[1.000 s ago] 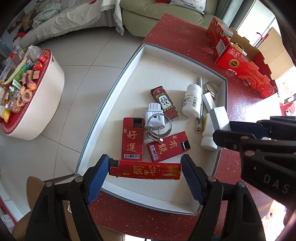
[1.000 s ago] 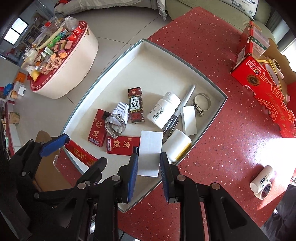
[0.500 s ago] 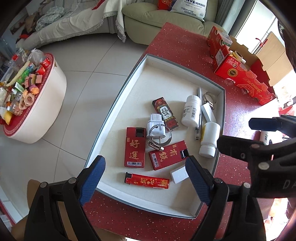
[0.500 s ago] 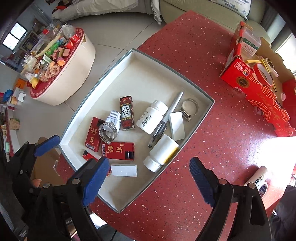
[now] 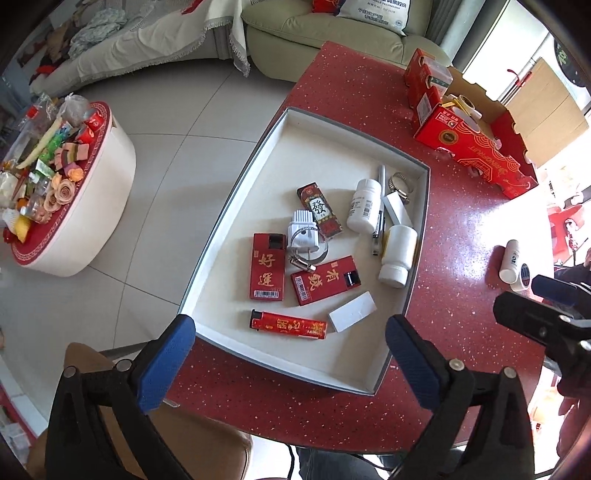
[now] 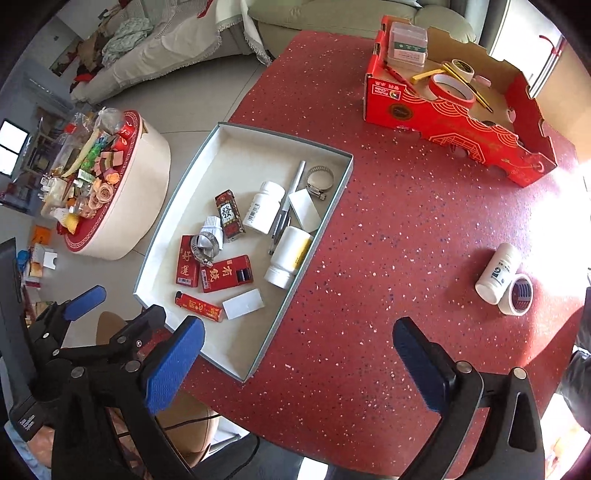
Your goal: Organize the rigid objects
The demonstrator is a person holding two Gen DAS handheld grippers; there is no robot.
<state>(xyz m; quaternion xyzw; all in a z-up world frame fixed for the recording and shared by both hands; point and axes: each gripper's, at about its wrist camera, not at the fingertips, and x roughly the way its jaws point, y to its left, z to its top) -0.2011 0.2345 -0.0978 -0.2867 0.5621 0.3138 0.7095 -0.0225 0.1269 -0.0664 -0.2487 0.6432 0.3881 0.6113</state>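
A white tray [image 5: 325,129] [image 6: 236,147] on the red table holds a red lighter [image 5: 288,325] [image 6: 199,305], a white block [image 5: 352,311] [image 6: 243,303], red boxes [image 5: 267,271] [image 6: 226,274], white bottles [image 5: 364,205] [image 6: 290,256], a pen, a plug and hose clamps. My left gripper [image 5: 290,363] is open and empty above the tray's near edge. My right gripper [image 6: 299,363] is open and empty over the table, right of the tray's near corner. A white bottle [image 6: 496,273] and a tape roll [image 6: 517,295] lie on the table at the right.
A red cardboard box [image 6: 458,110] with tape rolls and pencils stands at the table's far right. A round side table [image 5: 62,192] loaded with snacks stands on the floor to the left. A sofa [image 5: 332,33] is behind the table. A brown chair [image 5: 129,424] is below me.
Both grippers opened and pulled up and back. The left let go of the red lighter, the right let go of the white block; both now lie in the tray.
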